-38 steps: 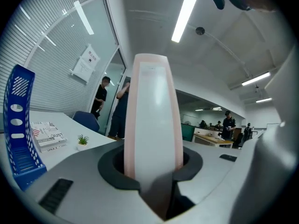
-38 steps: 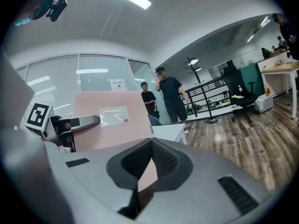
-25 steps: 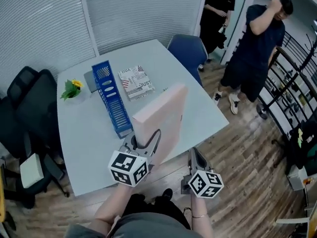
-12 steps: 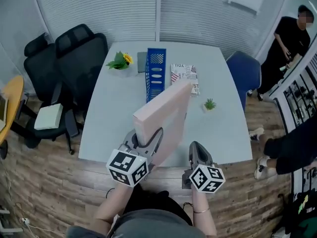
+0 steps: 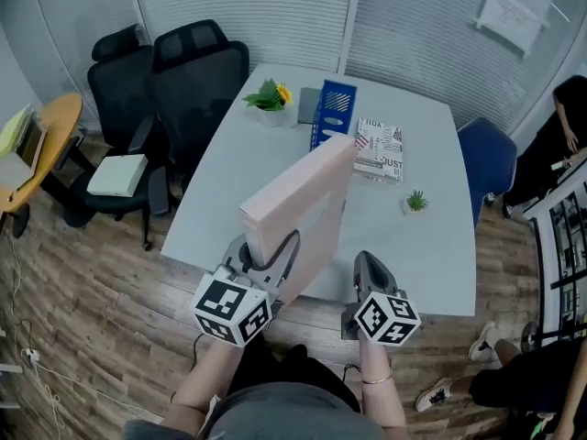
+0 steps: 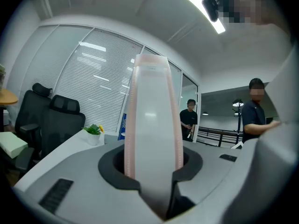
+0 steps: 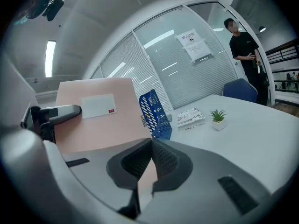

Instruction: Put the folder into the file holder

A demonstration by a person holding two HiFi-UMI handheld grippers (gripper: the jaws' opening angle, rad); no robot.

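Presently, the pink folder [image 5: 298, 214] is held in the air above the near part of the bench [image 5: 229, 191], and it is not yet placed in the file holder. It is set upright on its edge, with the narrow spine turned to the person. The long side is directed to the blue file holder [image 5: 333, 113], which stands at the far part of the bench between a potted flower [image 5: 269, 97] and a printed booklet [image 5: 379, 149]. This posture is judged to be chosen so that the folder can be slid edge first into the opening of the holder.

The left gripper [image 5: 269, 253] is closed on the near end of the folder. In the left gripper view the spine is seen standing between the two jaws, which are pressed against both covers and held apart by its thickness. The right gripper [image 5: 369, 266] is found just beside the right cover, low and near the person, but in the head view it is apart from it. Its jaws are brought together at the tips and nothing seems to be pinched. The pink strip seen behind the tips is taken to be the cover beyond. This gripper is probably placed there for steadying the folder.
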